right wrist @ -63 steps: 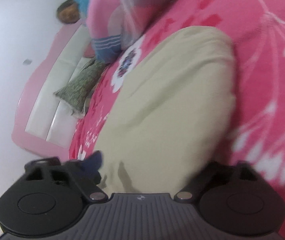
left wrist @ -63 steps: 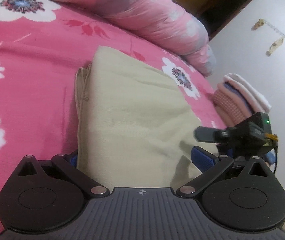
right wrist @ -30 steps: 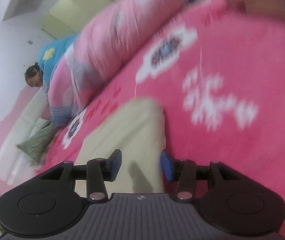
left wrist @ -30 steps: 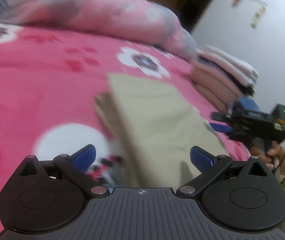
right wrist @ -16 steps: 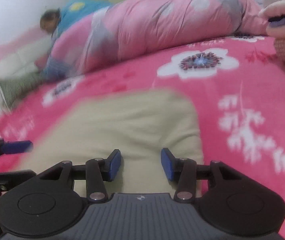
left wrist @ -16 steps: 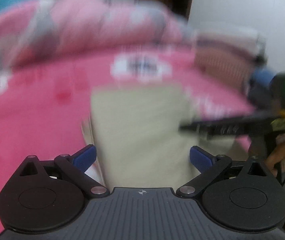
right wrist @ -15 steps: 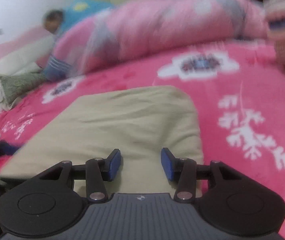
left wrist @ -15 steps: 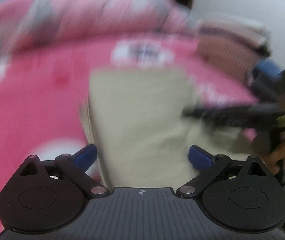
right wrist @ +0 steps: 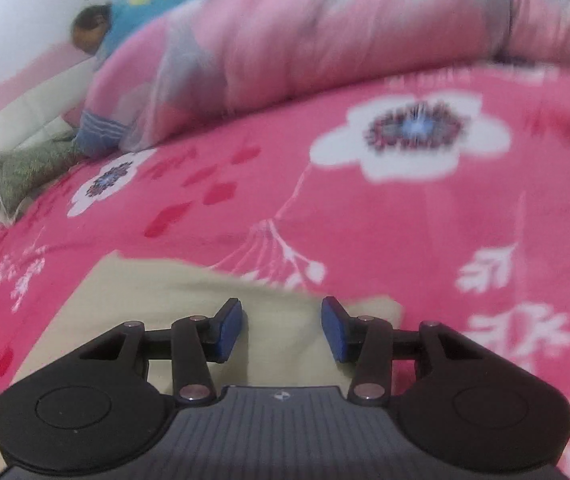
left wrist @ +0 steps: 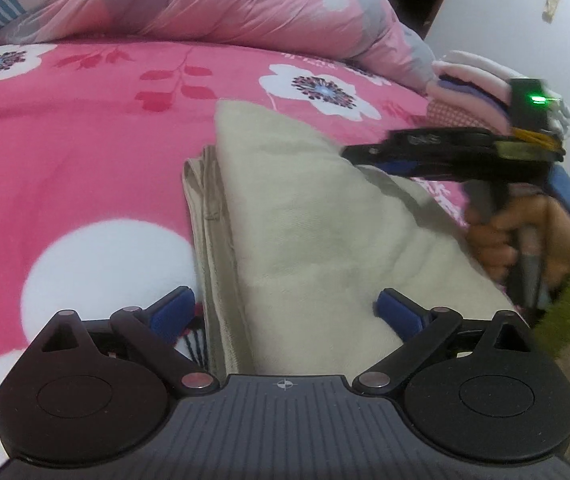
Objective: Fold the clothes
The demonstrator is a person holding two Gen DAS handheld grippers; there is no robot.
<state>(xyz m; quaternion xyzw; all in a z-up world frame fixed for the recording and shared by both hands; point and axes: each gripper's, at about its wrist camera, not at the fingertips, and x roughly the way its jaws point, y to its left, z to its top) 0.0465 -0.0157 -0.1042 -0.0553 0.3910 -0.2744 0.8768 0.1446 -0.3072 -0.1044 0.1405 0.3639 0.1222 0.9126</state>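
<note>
Beige cloth, a folded garment [left wrist: 317, 240], lies flat on the pink flowered bedspread [left wrist: 65, 152] with its stacked edges showing along its left side in the left wrist view. Two seconds back the left gripper [left wrist: 285, 312] had its blue pads out of sight at the garment's near edge; now they stand wide apart, one on each side of that near edge, and press on nothing. The right gripper [right wrist: 281, 328] has swung round from a steep sideways roll to nearly level, and its jaws sit about half apart above the garment's far corner, again with no cloth pinched. From the left wrist camera it is seen side-on over the garment's right edge, the person's hand [left wrist: 525, 236] on its handle below a green cuff. So the fold appears finished and released, and both tools look to be squaring up on the bundle. A stack of folded clothes [left wrist: 473, 80] waits just beyond, at the bed's right, probably where this piece goes.
</note>
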